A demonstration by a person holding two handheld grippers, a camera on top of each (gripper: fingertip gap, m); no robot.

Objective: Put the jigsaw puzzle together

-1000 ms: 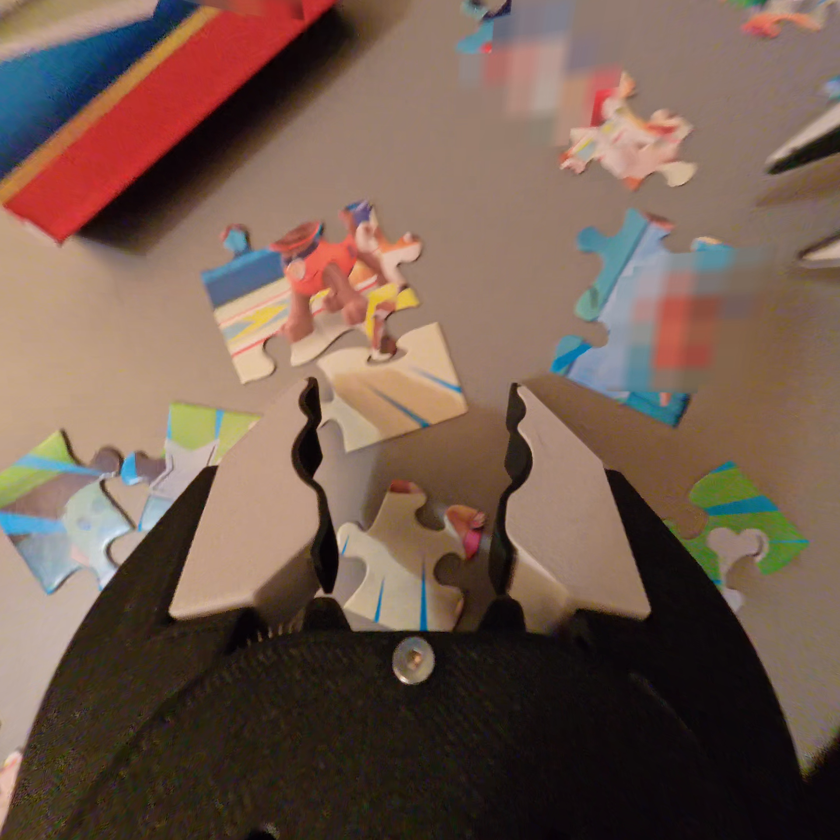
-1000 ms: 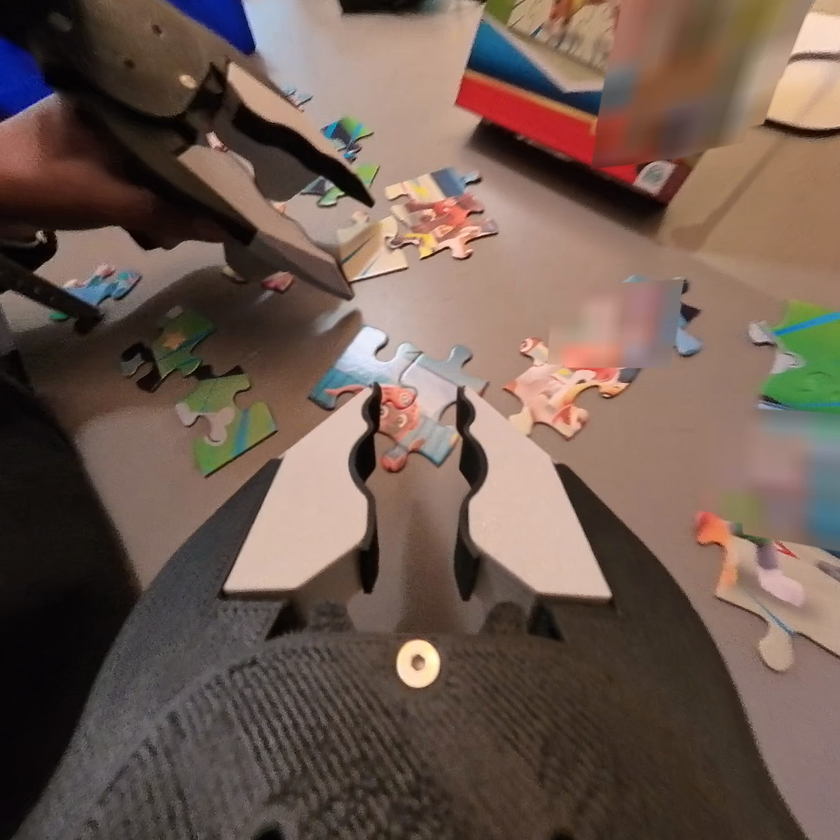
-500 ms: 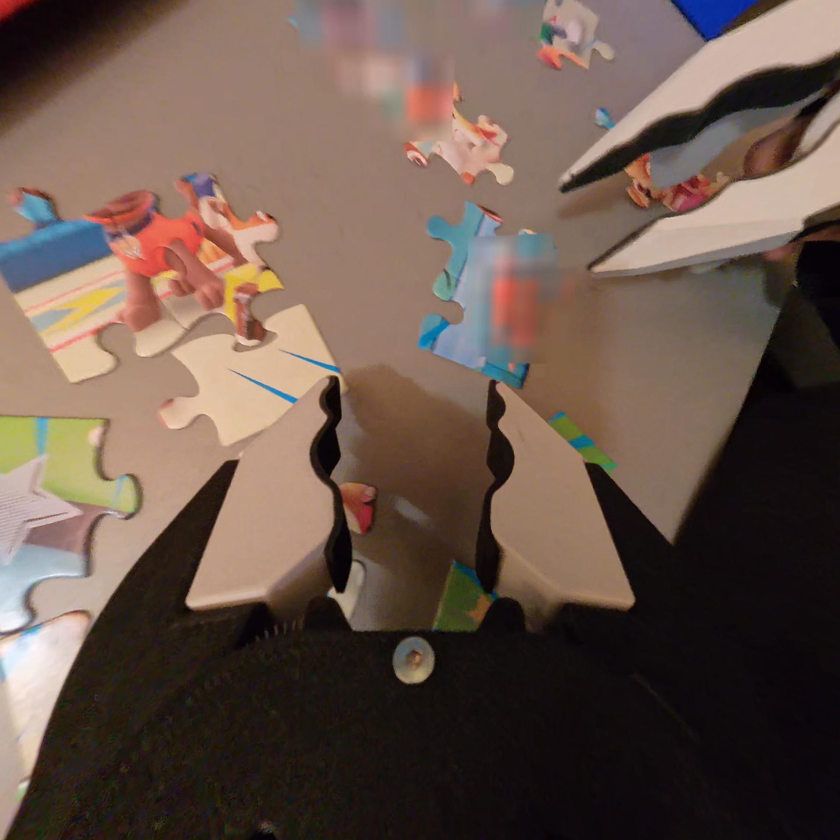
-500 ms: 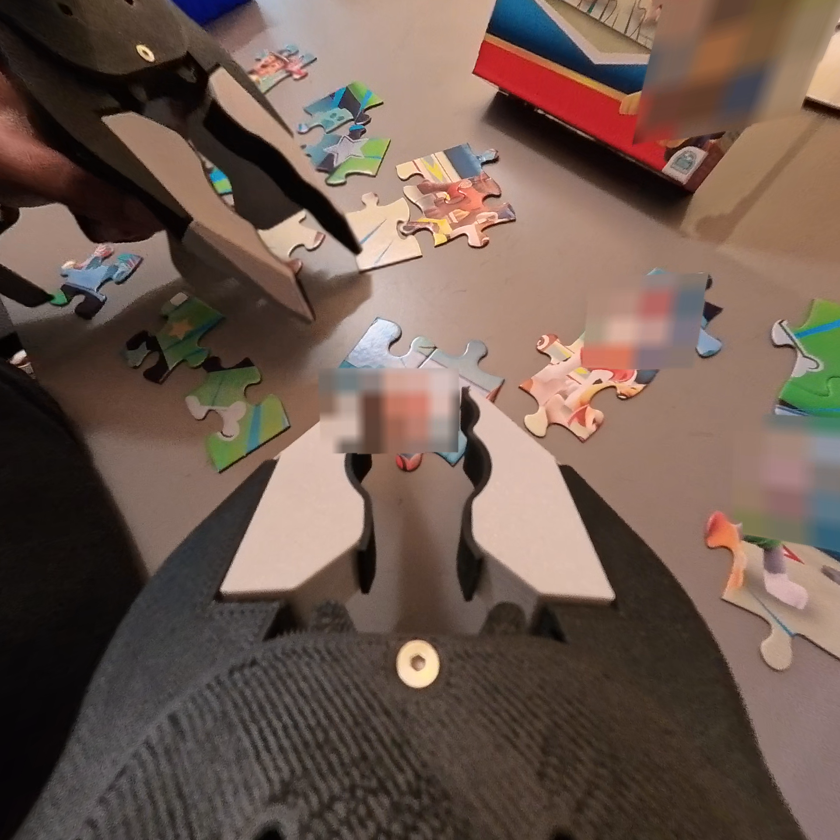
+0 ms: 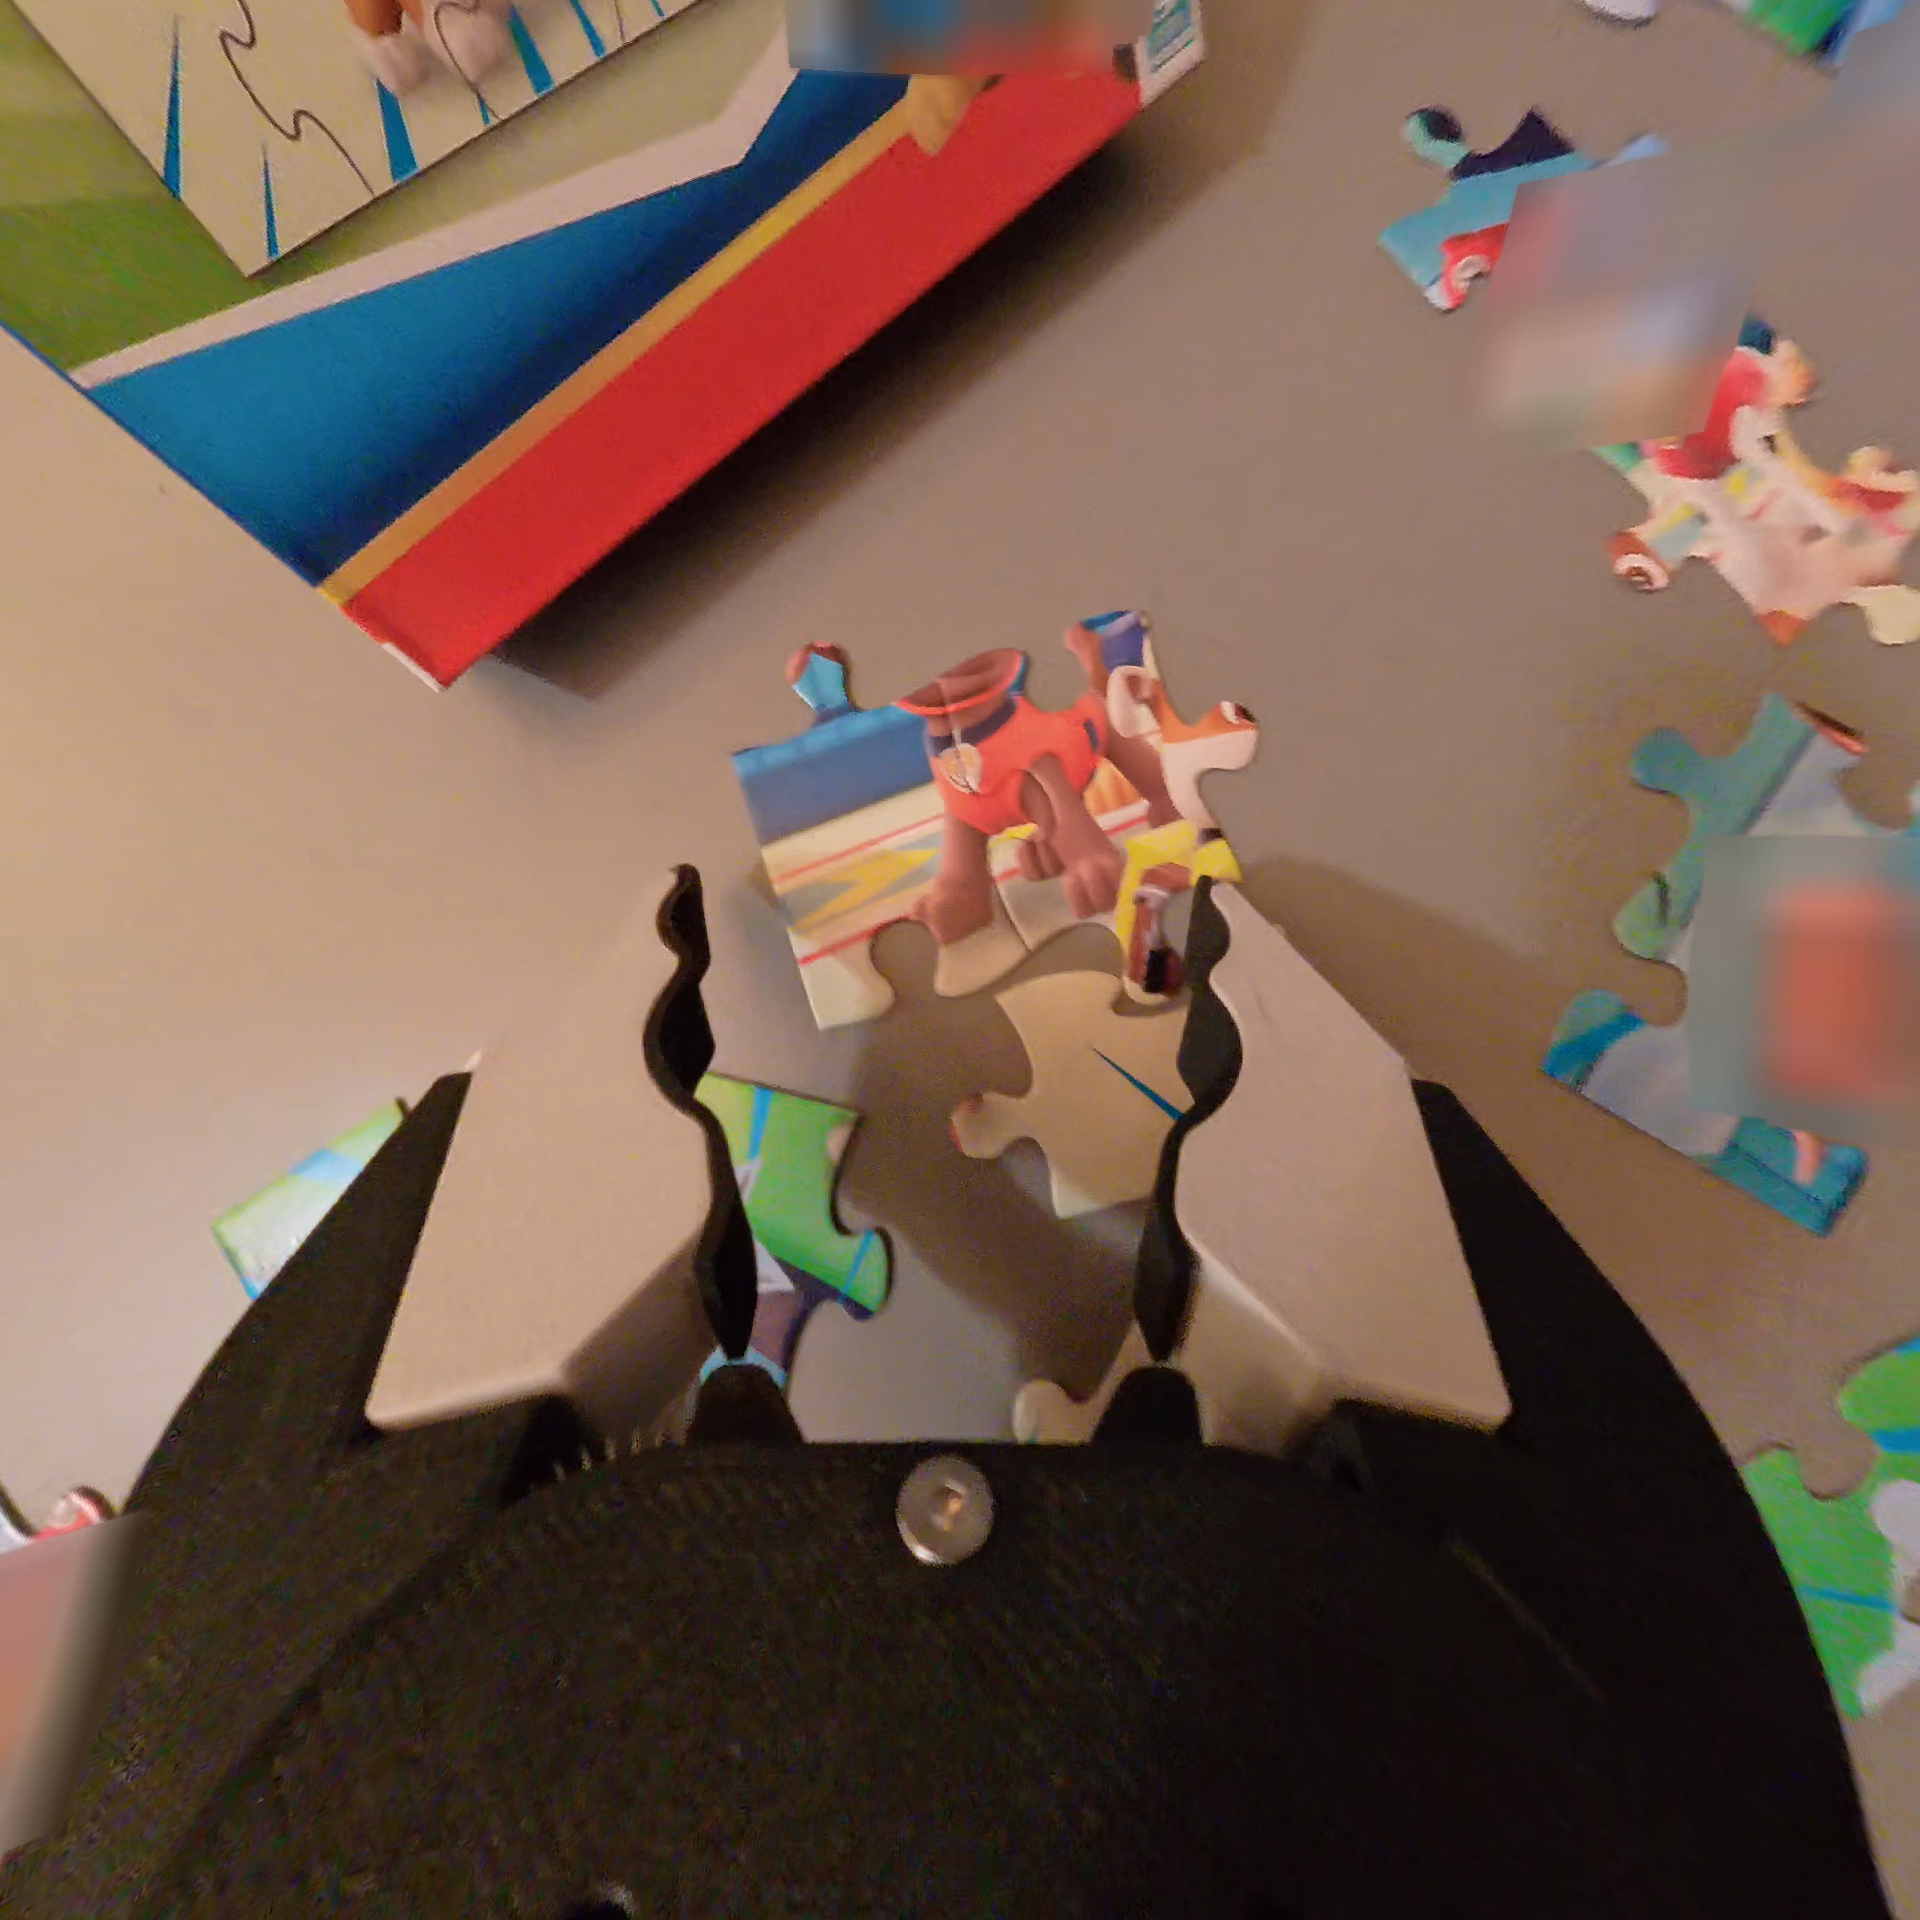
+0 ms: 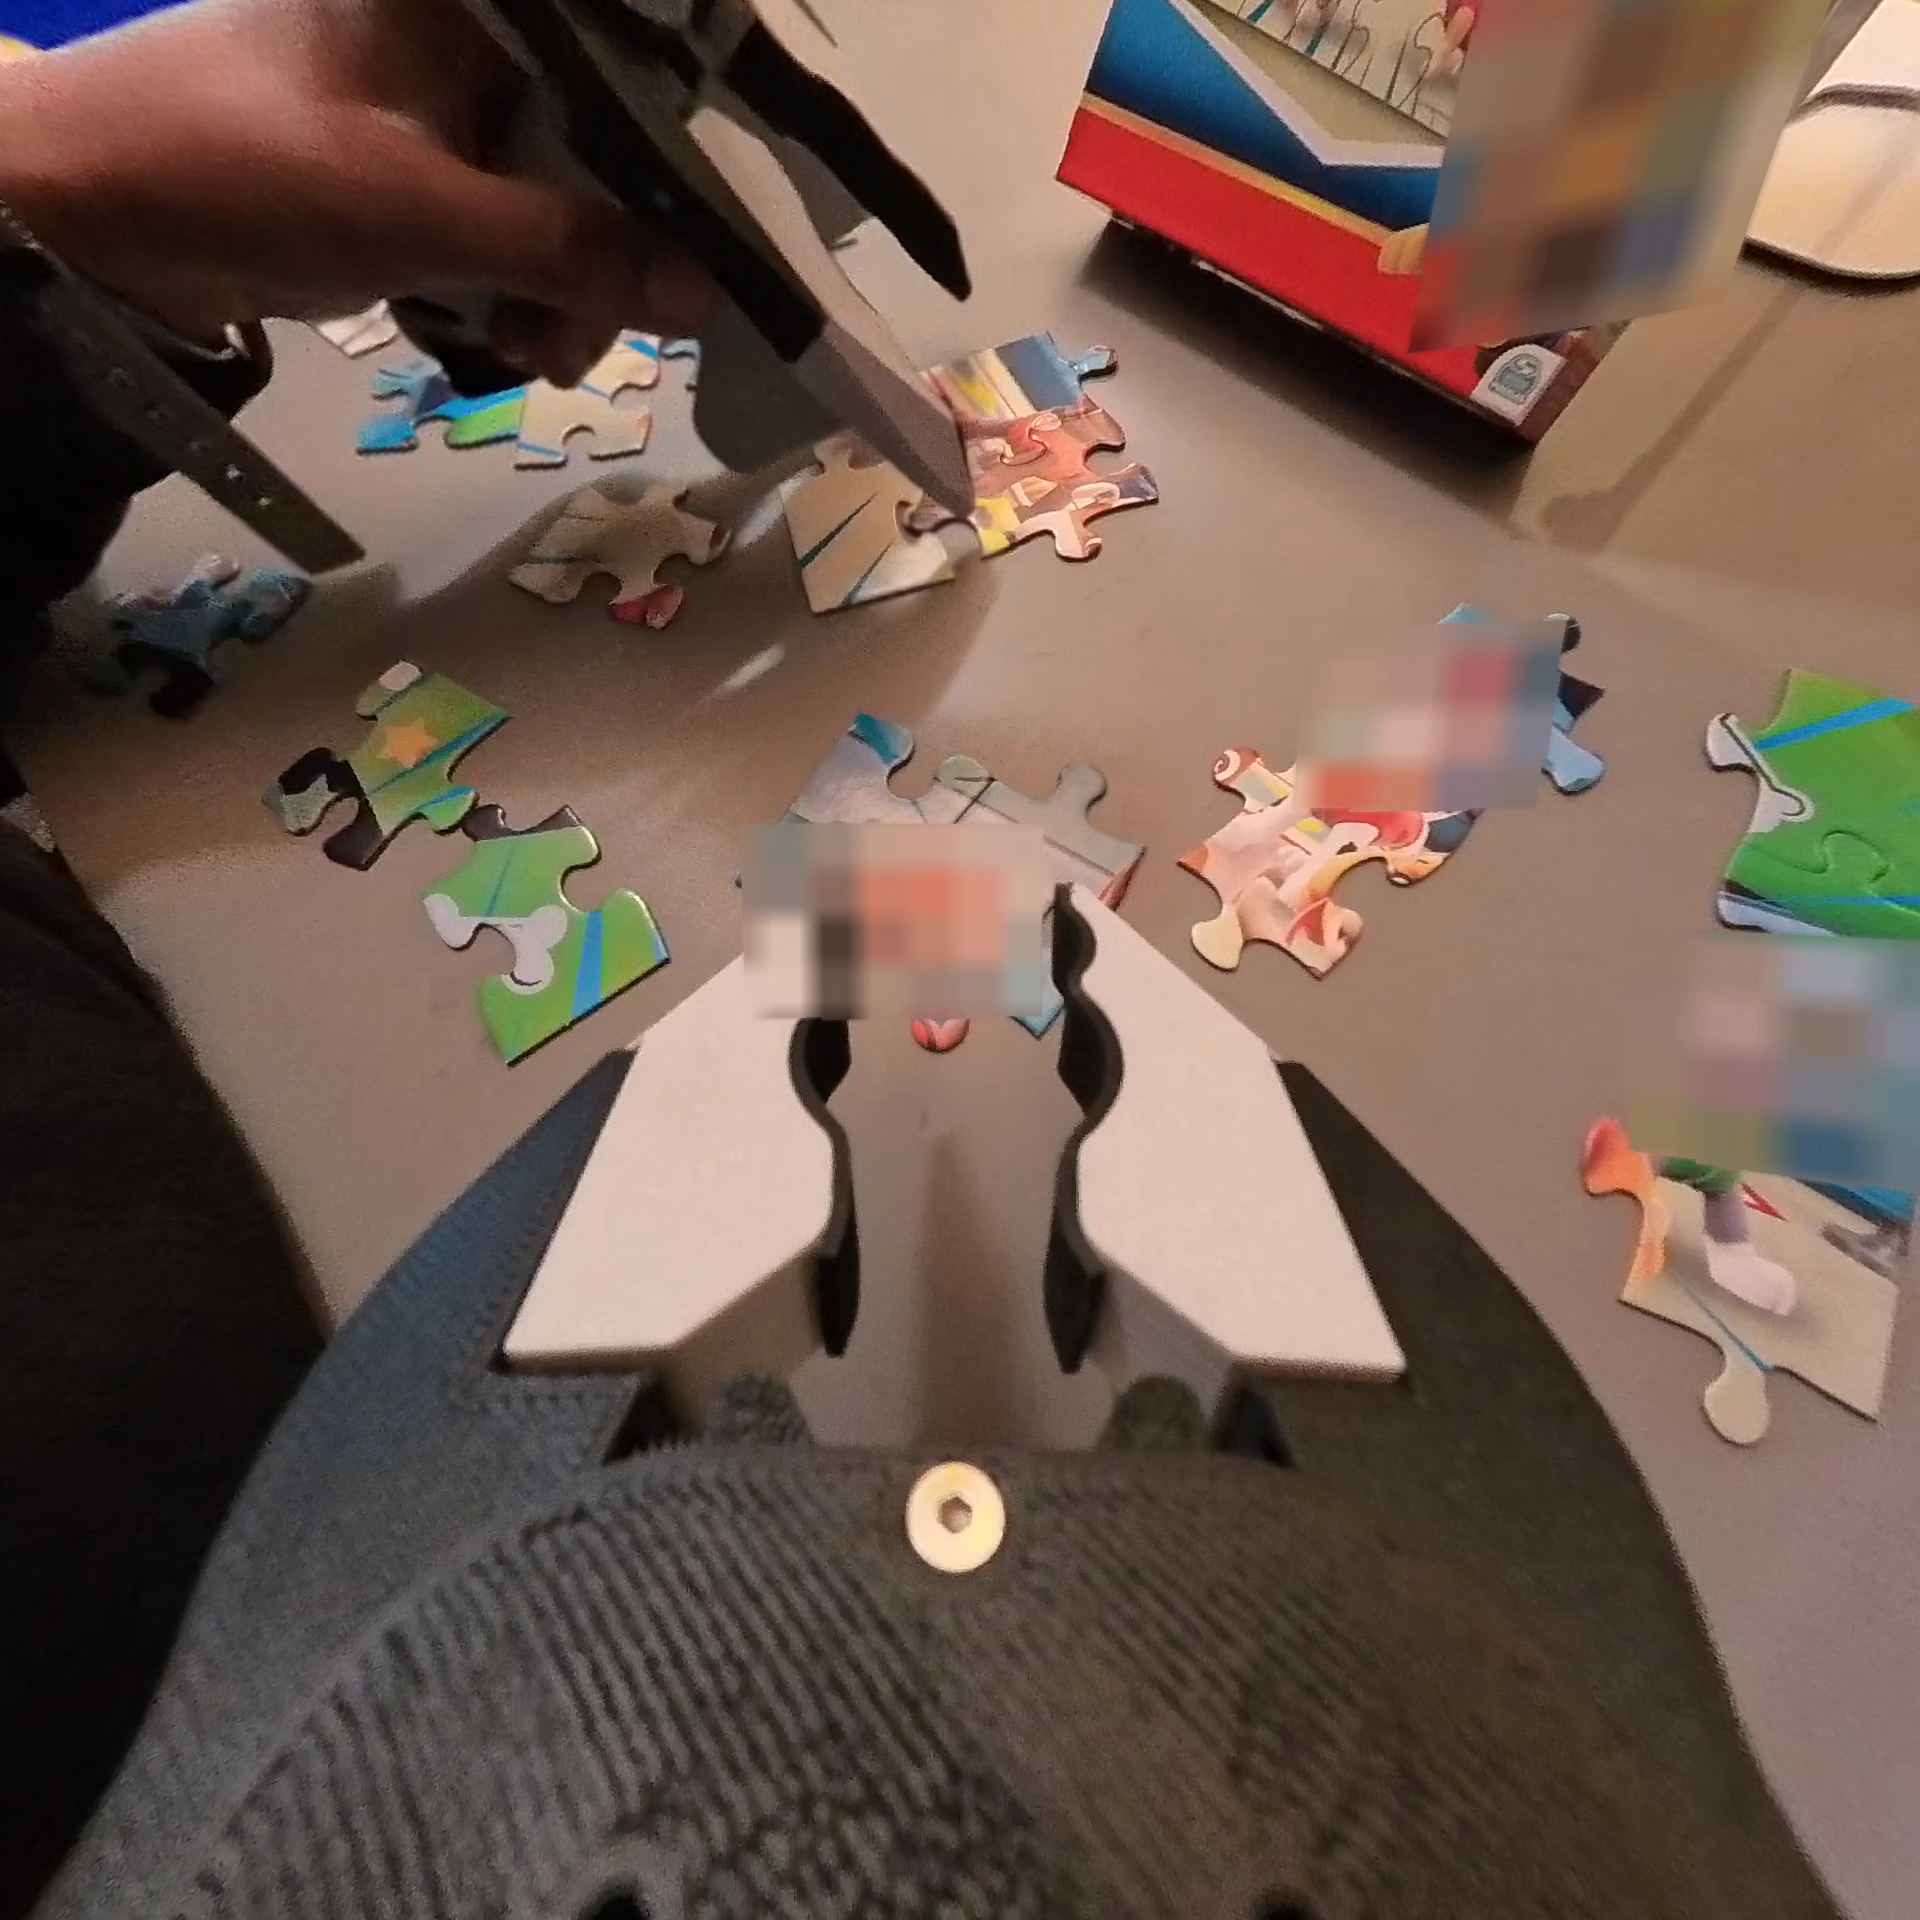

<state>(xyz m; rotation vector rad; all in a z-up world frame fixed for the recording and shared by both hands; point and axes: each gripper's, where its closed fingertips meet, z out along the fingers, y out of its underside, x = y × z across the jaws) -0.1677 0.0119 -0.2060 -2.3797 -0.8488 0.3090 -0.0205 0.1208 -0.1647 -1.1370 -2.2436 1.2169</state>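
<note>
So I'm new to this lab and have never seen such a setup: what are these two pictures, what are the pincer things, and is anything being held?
There is no robot here: a person holds a two-finger gripper in each hand, and each gripper carries a camera looking along its fingers. One picture is the left gripper's own view, the other the right gripper's. The right view also shows the left gripper farther off, in the person's hand. On the grey table lie loose puzzle pieces and a red and blue box. The left gripper is wide open above a joined pair of pieces and a cream piece, gripping neither. The right gripper stands partly open over a blue piece, holding nothing.
</note>
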